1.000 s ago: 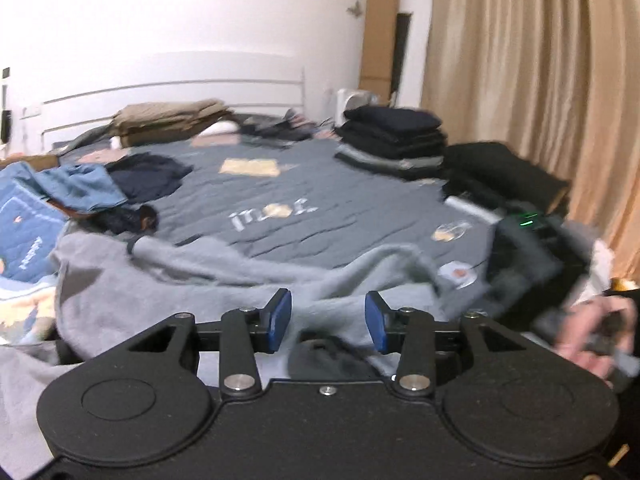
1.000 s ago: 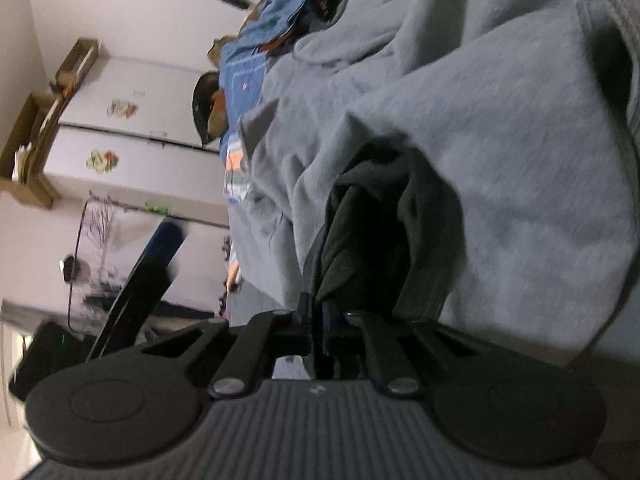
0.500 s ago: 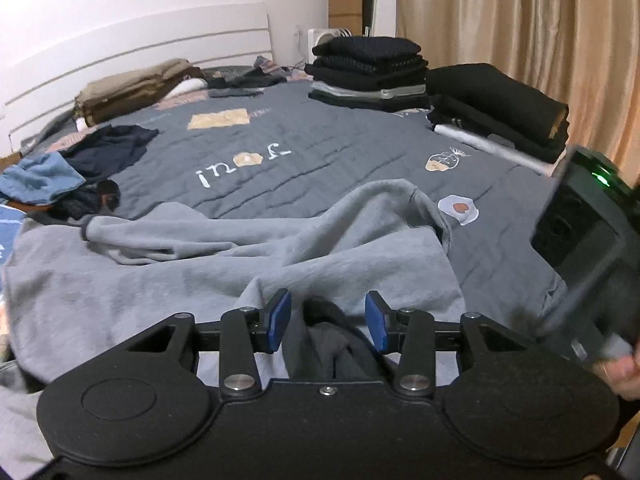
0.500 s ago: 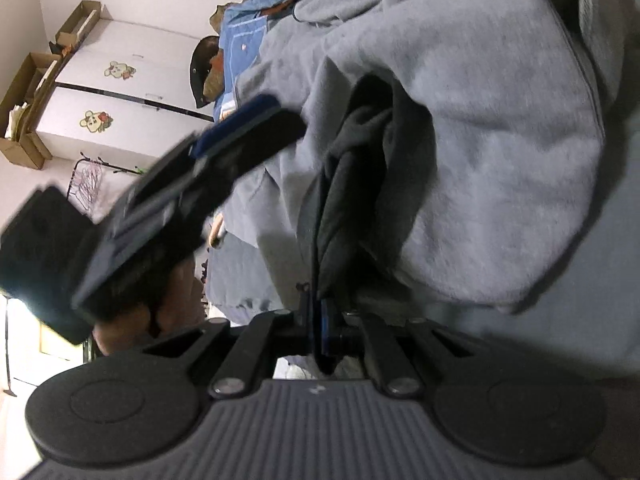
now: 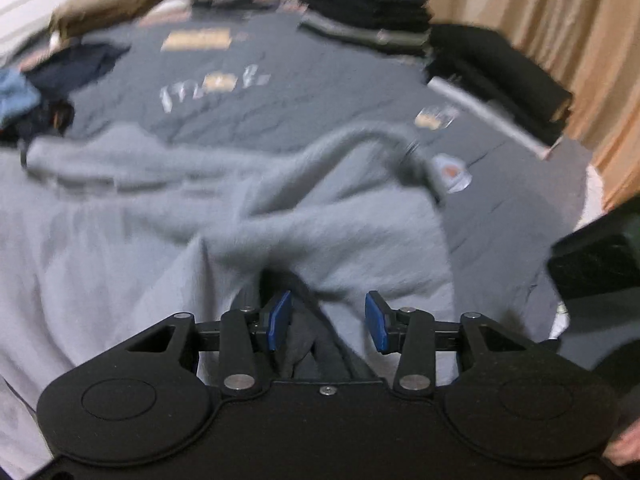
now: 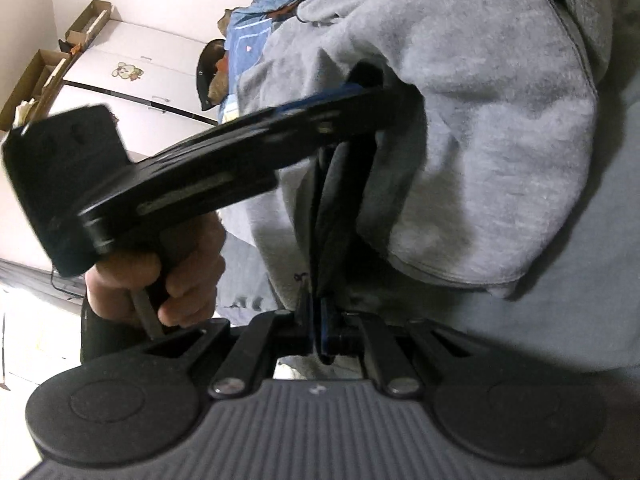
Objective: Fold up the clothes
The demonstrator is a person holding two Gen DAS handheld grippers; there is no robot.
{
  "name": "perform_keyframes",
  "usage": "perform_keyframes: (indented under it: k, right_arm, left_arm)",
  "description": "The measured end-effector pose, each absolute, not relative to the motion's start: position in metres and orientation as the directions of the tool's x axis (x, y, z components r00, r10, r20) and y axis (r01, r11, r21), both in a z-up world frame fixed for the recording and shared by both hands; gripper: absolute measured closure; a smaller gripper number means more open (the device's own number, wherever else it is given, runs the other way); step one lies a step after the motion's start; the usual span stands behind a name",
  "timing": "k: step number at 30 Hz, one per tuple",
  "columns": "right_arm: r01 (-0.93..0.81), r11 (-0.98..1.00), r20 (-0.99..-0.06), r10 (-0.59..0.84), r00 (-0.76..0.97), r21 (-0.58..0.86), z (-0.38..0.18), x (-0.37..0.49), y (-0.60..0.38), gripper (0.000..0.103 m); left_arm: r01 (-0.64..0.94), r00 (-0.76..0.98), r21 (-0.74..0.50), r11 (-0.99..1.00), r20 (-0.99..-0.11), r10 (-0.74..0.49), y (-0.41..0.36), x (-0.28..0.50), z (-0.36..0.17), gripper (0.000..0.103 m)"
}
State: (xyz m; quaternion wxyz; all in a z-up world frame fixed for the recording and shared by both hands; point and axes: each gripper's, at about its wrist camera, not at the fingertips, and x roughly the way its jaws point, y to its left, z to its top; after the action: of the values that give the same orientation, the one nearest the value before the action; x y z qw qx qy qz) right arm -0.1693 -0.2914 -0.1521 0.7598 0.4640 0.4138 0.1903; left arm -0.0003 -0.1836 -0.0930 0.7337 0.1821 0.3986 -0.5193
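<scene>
Grey quilt covers the bed (image 5: 288, 120), and the grey sweatshirt (image 5: 120, 240) lies sprawled over its near edge, long axis running across the bed from the left side toward the right, one sleeve stretched along its far side. Its dark lining shows where the fabric bunches up at the near edge. Motion blur softens most of the left wrist view, so the sweatshirt's hem and collar are hard to tell apart, and its left part is cut off by the picture's edge. Folded dark stacks (image 5: 368, 12) sit at the far right corner of the bed. The left gripper (image 5: 326, 320) hangs over the bunched fabric with its blue pads spread, dark cloth lying between them but not pinched. The right gripper (image 6: 316, 320) is pressed together on a fold of the sweatshirt's dark edge. A hand (image 6: 160, 276) grips the left gripper's handle.
</scene>
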Motion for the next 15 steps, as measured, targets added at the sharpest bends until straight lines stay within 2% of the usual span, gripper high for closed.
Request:
perform_keyframes:
  k: [2, 3, 4, 6, 8, 12, 15]
  right_arm:
    - [0.097, 0.507, -0.462, 0.669, 0.582, 0.856, -0.154, -0.171, -0.29, 0.098]
    - [0.096, 0.511, -0.464, 0.666, 0.584, 0.854, -0.155, -0.172, -0.29, 0.097]
    - [0.091, 0.515, -0.465, 0.667, 0.582, 0.852, -0.156, -0.172, -0.289, 0.097]
    - [0.084, 0.526, -0.469, 0.662, 0.585, 0.846, -0.156, -0.173, -0.287, 0.097]
    - [0.062, 0.551, -0.474, 0.648, 0.596, 0.832, -0.154, -0.174, -0.285, 0.096]
    - [0.032, 0.582, -0.472, 0.625, 0.622, 0.812, -0.148, -0.175, -0.281, 0.092]
    - [0.002, 0.613, -0.468, 0.601, 0.649, 0.79, -0.143, -0.175, -0.278, 0.071]
  left_arm:
    - [0.9, 0.139, -0.149, 0.409, -0.793, -0.593, -0.191, 0.0, -0.103, 0.066]
    - [0.903, 0.147, -0.137, 0.407, -0.791, -0.594, -0.193, -0.002, -0.105, 0.072]
    - [0.907, 0.157, -0.124, 0.403, -0.787, -0.597, -0.194, -0.005, -0.107, 0.087]
    - [0.904, 0.175, -0.119, 0.411, -0.775, -0.607, -0.193, -0.005, -0.105, 0.094]
    - [0.892, 0.165, -0.188, 0.41, -0.711, -0.683, -0.182, 0.0, -0.092, 0.102]
    - [0.854, 0.2, -0.318, 0.412, -0.531, -0.824, -0.156, 0.009, -0.058, 0.102]
    - [0.803, 0.286, -0.385, 0.455, -0.422, -0.86, -0.133, 0.019, -0.038, 0.102]
